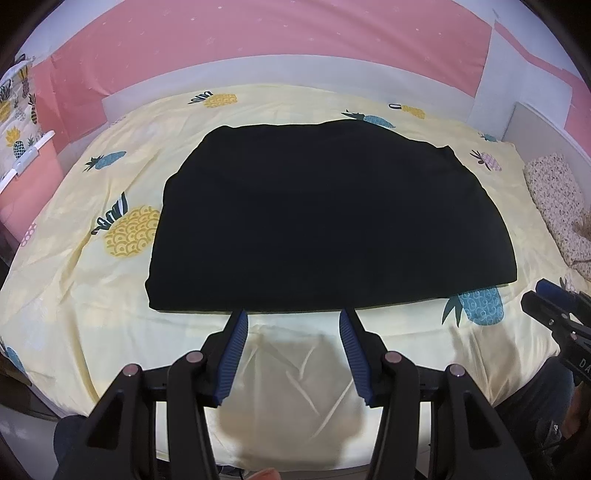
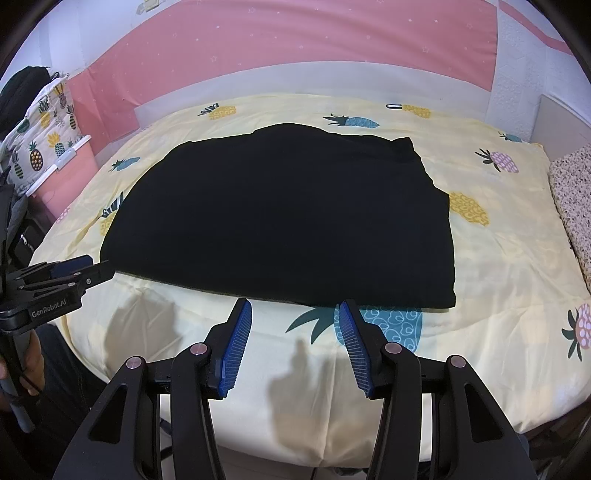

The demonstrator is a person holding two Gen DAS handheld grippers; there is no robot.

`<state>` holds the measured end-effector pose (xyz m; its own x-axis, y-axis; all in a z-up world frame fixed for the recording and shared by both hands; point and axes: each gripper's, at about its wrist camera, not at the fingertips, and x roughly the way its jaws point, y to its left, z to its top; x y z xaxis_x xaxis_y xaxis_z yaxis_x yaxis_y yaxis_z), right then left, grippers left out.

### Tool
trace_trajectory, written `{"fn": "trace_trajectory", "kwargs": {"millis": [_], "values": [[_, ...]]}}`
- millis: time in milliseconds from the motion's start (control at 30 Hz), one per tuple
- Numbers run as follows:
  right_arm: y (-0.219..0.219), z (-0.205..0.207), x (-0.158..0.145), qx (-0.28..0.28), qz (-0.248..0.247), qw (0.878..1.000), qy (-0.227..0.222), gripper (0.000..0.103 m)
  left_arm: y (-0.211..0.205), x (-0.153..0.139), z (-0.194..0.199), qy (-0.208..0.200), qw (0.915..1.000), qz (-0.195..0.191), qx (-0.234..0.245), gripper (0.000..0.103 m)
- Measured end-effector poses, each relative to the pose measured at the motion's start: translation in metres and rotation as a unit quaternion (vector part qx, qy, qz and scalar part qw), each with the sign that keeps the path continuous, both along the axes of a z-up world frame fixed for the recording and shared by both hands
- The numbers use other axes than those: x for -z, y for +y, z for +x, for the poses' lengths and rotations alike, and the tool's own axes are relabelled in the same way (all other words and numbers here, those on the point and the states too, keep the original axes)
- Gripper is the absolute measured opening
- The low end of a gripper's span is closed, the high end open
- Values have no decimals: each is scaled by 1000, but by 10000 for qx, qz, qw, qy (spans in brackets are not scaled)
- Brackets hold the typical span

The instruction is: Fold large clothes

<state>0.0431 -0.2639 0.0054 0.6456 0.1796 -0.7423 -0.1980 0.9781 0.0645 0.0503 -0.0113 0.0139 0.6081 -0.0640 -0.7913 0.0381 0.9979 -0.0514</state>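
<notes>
A large black garment [image 1: 325, 218] lies flat on the yellow pineapple-print bedsheet [image 1: 92, 280], folded into a broad block. In the left wrist view my left gripper [image 1: 291, 314] hovers just short of its near edge, open, nothing between the blue pads. The right wrist view shows the same garment [image 2: 280, 218], with my right gripper [image 2: 295, 304] open just before its near edge, toward the near right corner. The left gripper [image 2: 83, 271] also shows at the left of this view by the garment's near left corner; the right gripper [image 1: 554, 299] appears at the right edge of the left wrist view.
A pink wall [image 1: 258, 33] and a pale headboard rail run behind the bed. A speckled pillow [image 1: 554, 206] lies along the right side. A pineapple-print bag [image 2: 40, 136] hangs at the far left. A hand [image 2: 33, 365] grips the left tool's handle.
</notes>
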Motion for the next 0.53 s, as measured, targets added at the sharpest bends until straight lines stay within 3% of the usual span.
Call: {"fn": "trace_trajectory", "kwargs": {"millis": [533], "values": [[-4, 0, 1, 53, 12, 10000, 9, 50, -1, 6, 1, 100, 9999, 0, -3, 54]]}}
